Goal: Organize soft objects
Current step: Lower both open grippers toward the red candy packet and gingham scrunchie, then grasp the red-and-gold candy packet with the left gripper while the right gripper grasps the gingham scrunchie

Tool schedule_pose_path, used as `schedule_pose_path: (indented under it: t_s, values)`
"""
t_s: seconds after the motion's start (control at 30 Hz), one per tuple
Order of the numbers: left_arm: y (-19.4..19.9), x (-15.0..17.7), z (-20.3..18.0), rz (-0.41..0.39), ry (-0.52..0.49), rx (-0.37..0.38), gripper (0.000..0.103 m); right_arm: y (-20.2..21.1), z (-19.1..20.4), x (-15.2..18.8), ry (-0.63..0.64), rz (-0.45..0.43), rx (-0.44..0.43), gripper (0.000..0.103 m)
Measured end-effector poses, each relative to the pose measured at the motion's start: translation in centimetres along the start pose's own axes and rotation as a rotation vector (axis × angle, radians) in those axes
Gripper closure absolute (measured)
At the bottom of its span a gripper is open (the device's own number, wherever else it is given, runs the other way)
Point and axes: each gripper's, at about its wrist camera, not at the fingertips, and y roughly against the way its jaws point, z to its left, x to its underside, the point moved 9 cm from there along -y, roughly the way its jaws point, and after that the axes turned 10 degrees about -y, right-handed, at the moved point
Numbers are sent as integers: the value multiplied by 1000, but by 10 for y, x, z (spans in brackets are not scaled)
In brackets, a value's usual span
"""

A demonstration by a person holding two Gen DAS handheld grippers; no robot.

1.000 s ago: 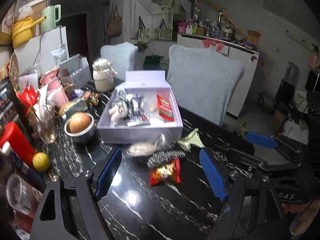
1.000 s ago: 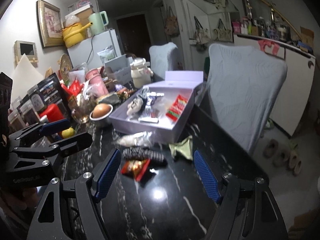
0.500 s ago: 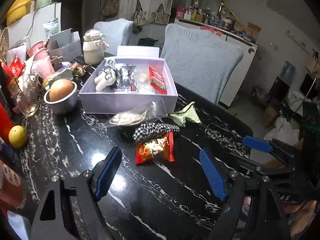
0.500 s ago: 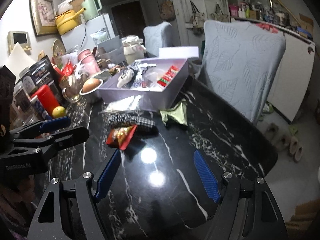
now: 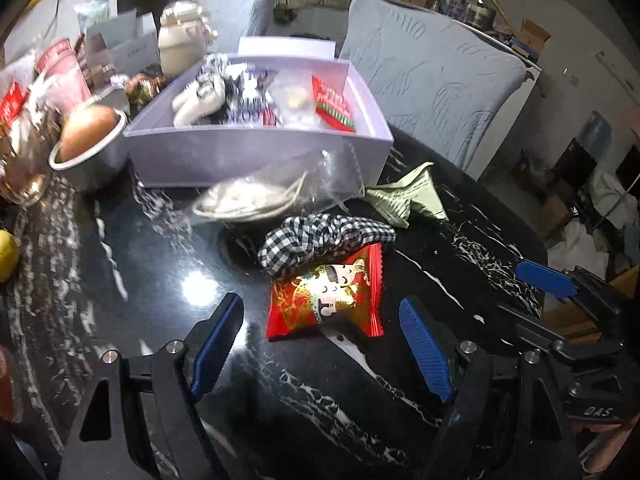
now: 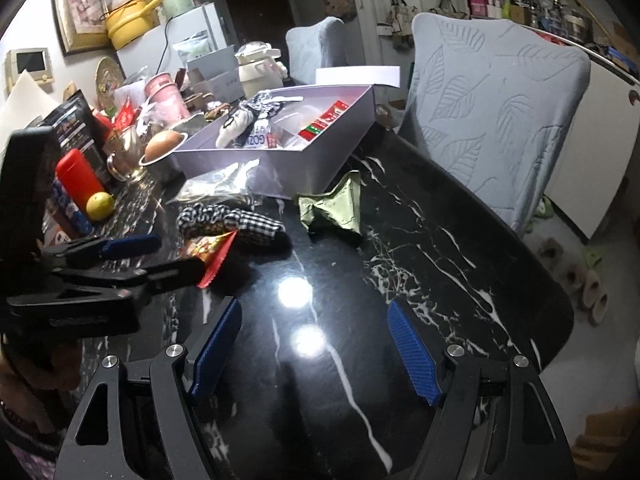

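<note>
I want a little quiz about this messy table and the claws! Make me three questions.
1. True or false: the left claw is shut on the red snack packet.
2. What lies right behind that packet, touching it? A) a lemon B) the checkered scrunchie C) a spoon
3. Fill in: the green folded wrapper lies on the black table, just in front of the lilac ____.

Key
1. False: both its fingers stand apart, the packet between them.
2. B
3. box
</note>
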Motion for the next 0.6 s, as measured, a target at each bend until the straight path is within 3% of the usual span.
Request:
schedule_pose_path:
  t_s: [0.23,0.3,0.37,0.5,0.6]
  values:
    - [-21,-2,5,27,31,20,23,-6,0,-7,18,12,-16,27]
    - [-24,-2,8,22,24,-6,28,-7,0,-8,17,17,-21,27]
    - [-24,-3,10,24,-5,-47,48,-10,1,-9,18,21,-24,27]
    - [-17,0,16,9,25,-3,52,-18,6,-14,47,40,-29,27]
    - [-4,2,24,-21,43,-16,52,-25,16,-20,87,46,-34,27]
